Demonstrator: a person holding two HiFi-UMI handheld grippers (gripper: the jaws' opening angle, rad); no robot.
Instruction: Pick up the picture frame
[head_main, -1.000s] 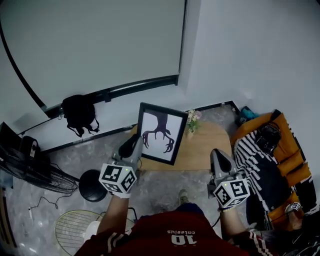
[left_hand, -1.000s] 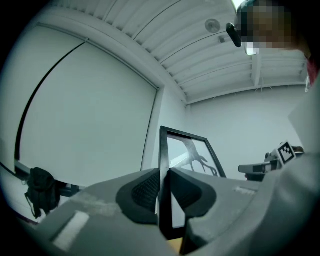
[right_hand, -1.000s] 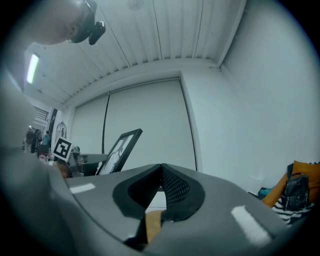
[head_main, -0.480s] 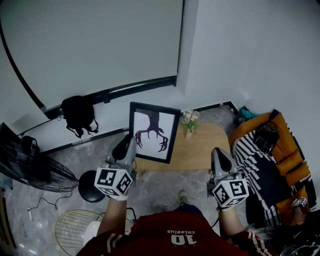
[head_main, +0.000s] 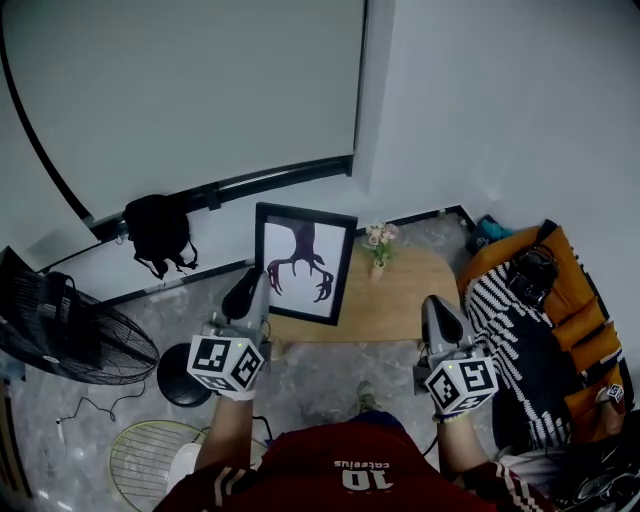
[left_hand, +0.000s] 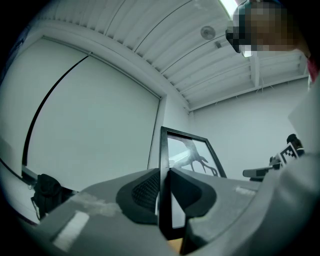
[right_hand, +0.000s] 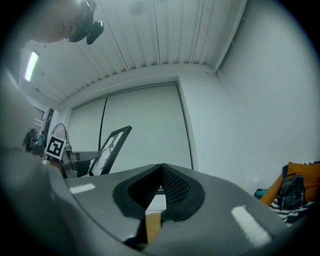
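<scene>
Black picture frame (head_main: 303, 263), lower left edge behind left tool (head_main: 252, 290)

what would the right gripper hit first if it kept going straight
Likely the white wall: the right gripper points over the wooden table, right of the flowers, though depth is unclear.

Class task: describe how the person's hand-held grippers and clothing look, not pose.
The left hand-held gripper and right hand-held gripper match: grey bodies, black mesh-textured pads, a white cube with black square markers. The person wears a dark red top with white sleeve stripes.
</scene>
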